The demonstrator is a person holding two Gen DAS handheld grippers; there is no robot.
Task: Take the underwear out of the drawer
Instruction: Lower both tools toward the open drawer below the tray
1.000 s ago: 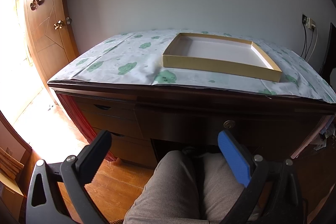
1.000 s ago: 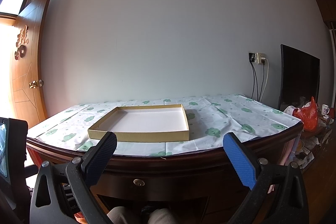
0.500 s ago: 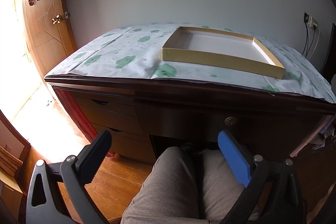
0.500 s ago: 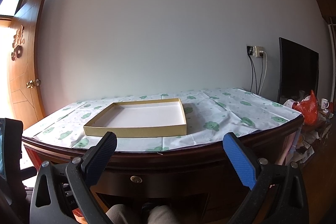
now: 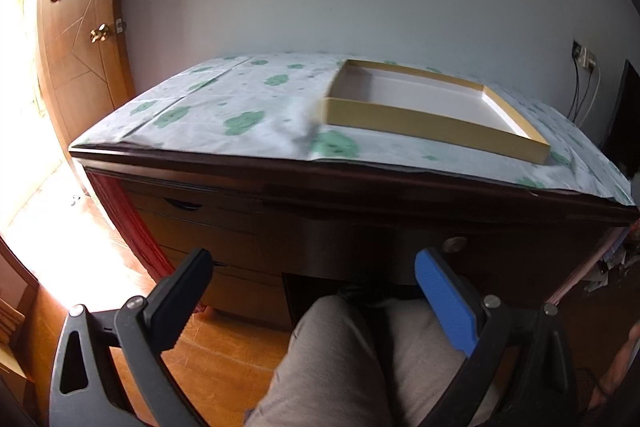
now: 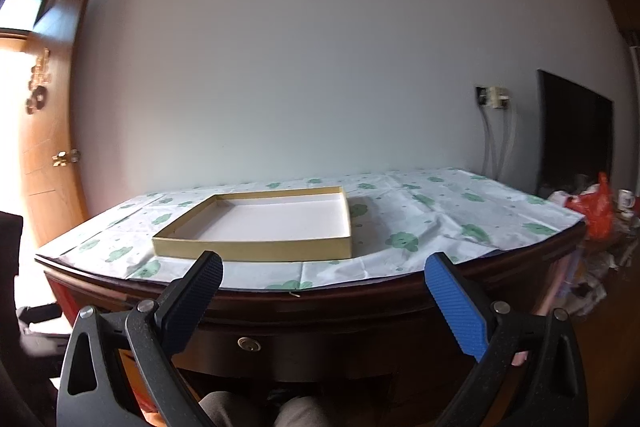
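Both cameras have been lowered toward the dark wooden drawer (image 6: 320, 343), still closed. Left gripper (image 5: 312, 287) and right gripper (image 6: 324, 291) fingers are spread wide, empty. Underwear is not visible; extraction remains undone.

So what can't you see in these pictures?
- Underwear: in neither view; the drawer is shut, so its inside is hidden.
- Side drawers: left view only, dark, handles hard to make out.
- Things by the red bag: right view, too small and blurred.
- Person: only knees show; the rest is cut off by the bottom edge.
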